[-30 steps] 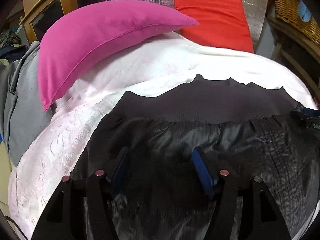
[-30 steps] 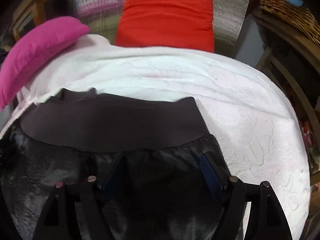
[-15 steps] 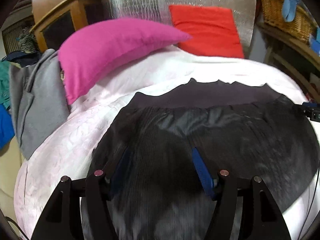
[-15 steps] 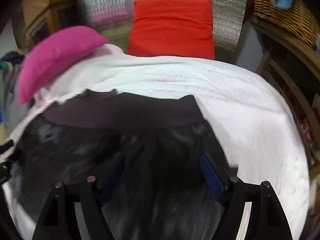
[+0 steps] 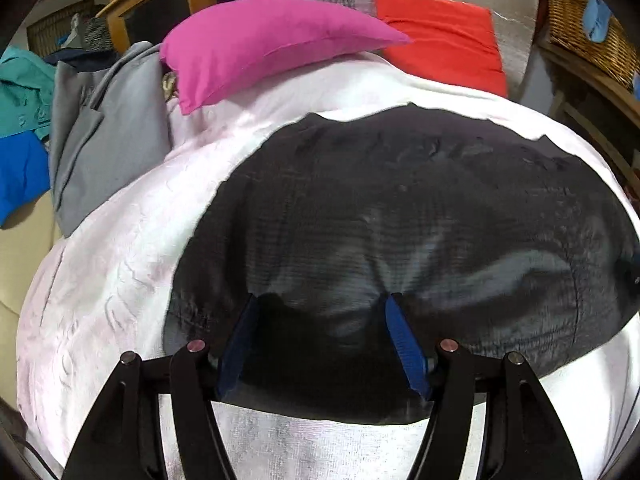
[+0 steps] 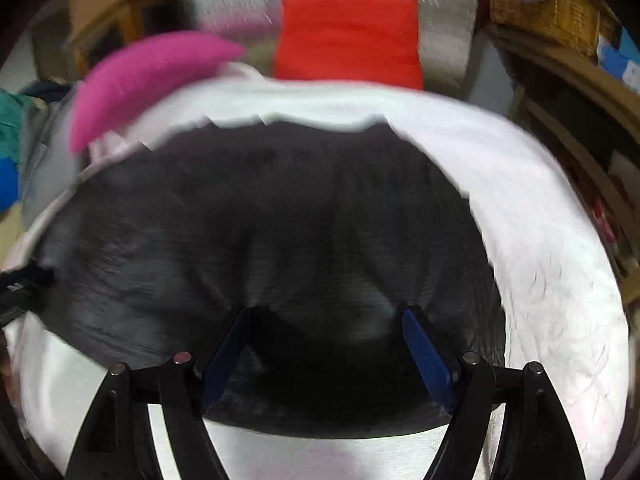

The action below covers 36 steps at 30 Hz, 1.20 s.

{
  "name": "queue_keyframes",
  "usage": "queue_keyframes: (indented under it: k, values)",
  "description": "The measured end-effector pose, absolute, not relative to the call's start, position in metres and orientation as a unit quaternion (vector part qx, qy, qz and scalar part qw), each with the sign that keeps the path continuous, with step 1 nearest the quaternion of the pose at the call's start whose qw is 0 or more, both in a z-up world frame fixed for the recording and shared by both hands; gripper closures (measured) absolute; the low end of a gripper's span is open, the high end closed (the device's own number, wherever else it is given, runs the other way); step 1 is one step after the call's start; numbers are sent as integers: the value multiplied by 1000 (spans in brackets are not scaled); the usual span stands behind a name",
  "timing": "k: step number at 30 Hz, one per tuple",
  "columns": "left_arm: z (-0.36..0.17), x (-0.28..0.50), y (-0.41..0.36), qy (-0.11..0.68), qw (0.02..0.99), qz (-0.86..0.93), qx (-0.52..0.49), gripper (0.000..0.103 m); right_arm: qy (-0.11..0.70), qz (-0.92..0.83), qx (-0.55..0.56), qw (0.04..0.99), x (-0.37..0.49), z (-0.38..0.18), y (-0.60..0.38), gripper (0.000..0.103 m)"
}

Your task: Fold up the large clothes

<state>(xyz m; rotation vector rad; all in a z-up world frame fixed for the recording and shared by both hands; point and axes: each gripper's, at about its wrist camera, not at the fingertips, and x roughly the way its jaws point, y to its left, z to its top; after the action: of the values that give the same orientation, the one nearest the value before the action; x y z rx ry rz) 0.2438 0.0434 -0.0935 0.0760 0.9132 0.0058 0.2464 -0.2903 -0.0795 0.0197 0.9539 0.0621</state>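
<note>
The black jacket (image 5: 400, 216) lies folded over on the white bed cover (image 5: 120, 248), near edge doubled back, presumably to halve it; the left gripper (image 5: 320, 304) and right gripper (image 6: 326, 316) hover at that fold, jaws wide, gripping nothing.

The left tool (image 5: 322, 320) has its two blue fingers (image 5: 404, 340) spread wide apart, both tips lying against the black garment (image 5: 400, 208). The right tool (image 6: 326, 336) is spread equally wide, its blue fingers (image 6: 426, 354) likewise set over the garment's near edge; this view is motion-blurred.
</note>
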Motion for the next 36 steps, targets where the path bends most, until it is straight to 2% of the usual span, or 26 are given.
queue_keyframes:
  k: [7,10,12,14,24,30,36]
  values:
    - [-57,249,21,407,913,-34,-5,36,425,47,41,903,266,-40,-284,22]
    - [-68,261,-18,418,906,-62,16,36,436,59,21,898,291,-48,-263,22]
    - [-89,274,-38,445,893,-46,49,36,477,47,2,878,317,-74,-253,22]
    - [-107,284,-44,468,881,-33,56,35,489,34,-6,871,329,-88,-253,17]
    - [-107,287,-40,471,881,-28,48,32,455,29,0,890,320,-61,-248,17]
    - [-108,288,-37,473,879,-26,50,31,488,17,-2,873,340,-85,-252,14]
    - [-108,287,-36,473,879,-25,48,30,470,26,11,882,337,-62,-249,15]
